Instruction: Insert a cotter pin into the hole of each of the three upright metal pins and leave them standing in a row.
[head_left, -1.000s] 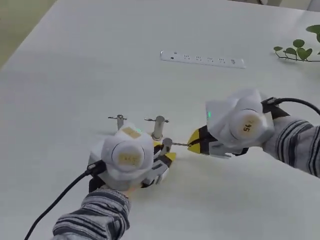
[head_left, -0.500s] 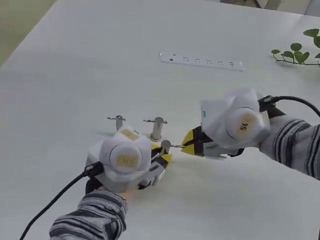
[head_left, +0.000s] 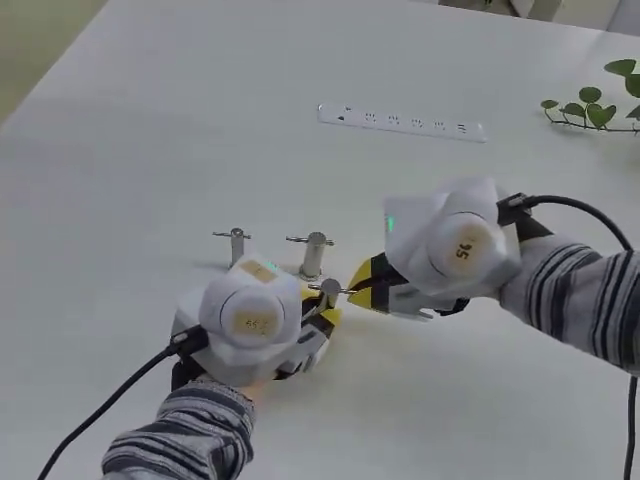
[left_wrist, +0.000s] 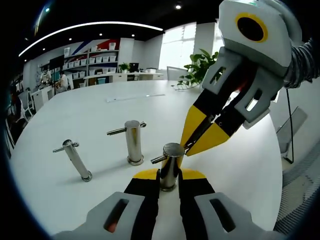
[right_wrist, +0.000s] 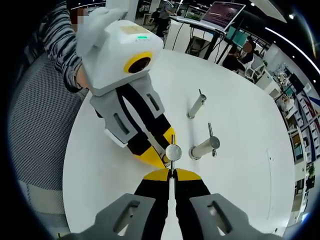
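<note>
Three upright metal pins stand in a row. The far two (head_left: 236, 243) (head_left: 313, 255) each carry a cotter pin through the head. My left gripper (left_wrist: 170, 176) is shut on the lower shaft of the nearest metal pin (left_wrist: 171, 159), holding it upright on the table. My right gripper (right_wrist: 172, 174) is shut on a thin cotter pin (right_wrist: 172, 141) whose shaft passes through that pin's head (right_wrist: 173, 152); its tip sticks out on the far side (left_wrist: 157, 159). In the head view the right gripper's (head_left: 357, 283) yellow tips nearly touch the held pin (head_left: 330, 291).
A white power strip (head_left: 402, 121) lies further back on the white table (head_left: 150, 130). Green plant leaves (head_left: 590, 105) reach in at the far right. Cables trail from both grippers toward the person's striped sleeves (head_left: 575, 290).
My right gripper has moved left toward the held pin, sliding the cotter pin further through its hole. The left gripper keeps its hold in place.
</note>
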